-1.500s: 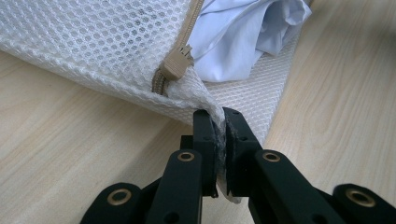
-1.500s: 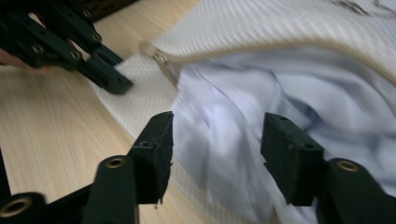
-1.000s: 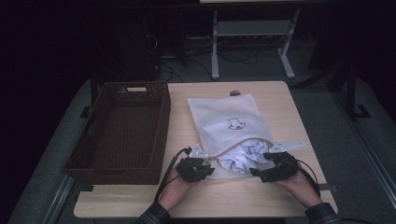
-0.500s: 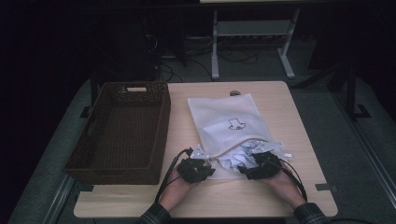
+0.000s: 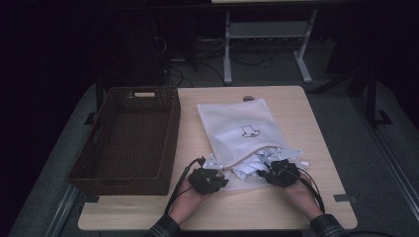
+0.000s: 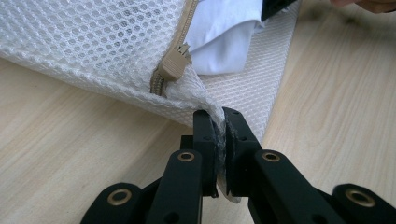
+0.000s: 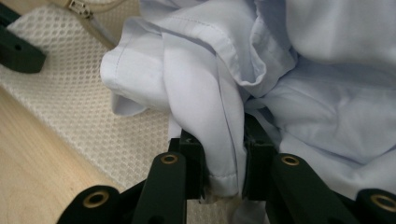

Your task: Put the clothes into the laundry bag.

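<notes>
At the near edge of the tabletop (image 5: pixel 296 207), left tool (image 6: pixel 219 122) pinches the mesh bag (image 5: pixel 242 123) corner beside the zipper, pinning the mouth open. Right tool (image 7: pixel 219 154), jaws just closing, clamps a fold of the white shirt (image 7: pixel 299 88) spilling out, likely to pull it. Bag's long axis runs away from the person, mouth nearest.

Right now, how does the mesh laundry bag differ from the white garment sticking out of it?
The mesh laundry bag is open netting with a tan zipper; the white garment is smooth woven cloth with stitched hems. The bag lies mostly flat on the table; the garment is bunched in folds. The left gripper pinches the bag's edge; the right gripper has just been closing on a garment fold. Both are pale fabric.
</notes>
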The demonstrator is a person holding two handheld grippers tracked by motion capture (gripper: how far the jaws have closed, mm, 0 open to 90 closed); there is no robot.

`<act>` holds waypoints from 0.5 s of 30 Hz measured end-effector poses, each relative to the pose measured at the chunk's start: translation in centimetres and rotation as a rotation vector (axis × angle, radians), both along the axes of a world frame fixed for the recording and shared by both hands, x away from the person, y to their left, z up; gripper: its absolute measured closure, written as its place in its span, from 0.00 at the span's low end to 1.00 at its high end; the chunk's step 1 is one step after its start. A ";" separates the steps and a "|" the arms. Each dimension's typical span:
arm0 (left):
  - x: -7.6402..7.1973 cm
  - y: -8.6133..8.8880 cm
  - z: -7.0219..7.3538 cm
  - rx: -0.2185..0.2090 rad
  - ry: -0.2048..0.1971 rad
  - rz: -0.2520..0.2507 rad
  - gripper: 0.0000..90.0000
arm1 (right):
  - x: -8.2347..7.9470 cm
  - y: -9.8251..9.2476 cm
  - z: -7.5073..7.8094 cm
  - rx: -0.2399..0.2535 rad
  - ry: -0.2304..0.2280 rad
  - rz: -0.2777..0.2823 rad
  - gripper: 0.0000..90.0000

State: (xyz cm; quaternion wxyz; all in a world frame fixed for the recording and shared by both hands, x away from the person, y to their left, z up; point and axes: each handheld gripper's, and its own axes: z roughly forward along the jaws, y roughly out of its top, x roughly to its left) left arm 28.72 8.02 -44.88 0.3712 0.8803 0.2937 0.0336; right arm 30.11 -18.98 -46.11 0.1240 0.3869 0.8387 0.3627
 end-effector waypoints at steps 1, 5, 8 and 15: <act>0.0 0.0 0.0 0.000 0.000 -0.001 0.94 | 0.1 0.0 0.1 0.001 -0.003 -0.001 0.83; -0.1 -0.2 -0.1 0.000 0.004 -0.011 0.94 | 0.3 0.1 0.3 0.017 -0.004 -0.014 0.84; -0.1 -0.2 0.0 0.000 0.003 -0.014 0.94 | 0.7 0.5 0.4 0.017 -0.013 -0.015 0.84; -0.1 -0.2 0.0 -0.002 0.004 -0.017 0.94 | 1.3 0.7 0.8 0.016 -0.024 -0.029 0.84</act>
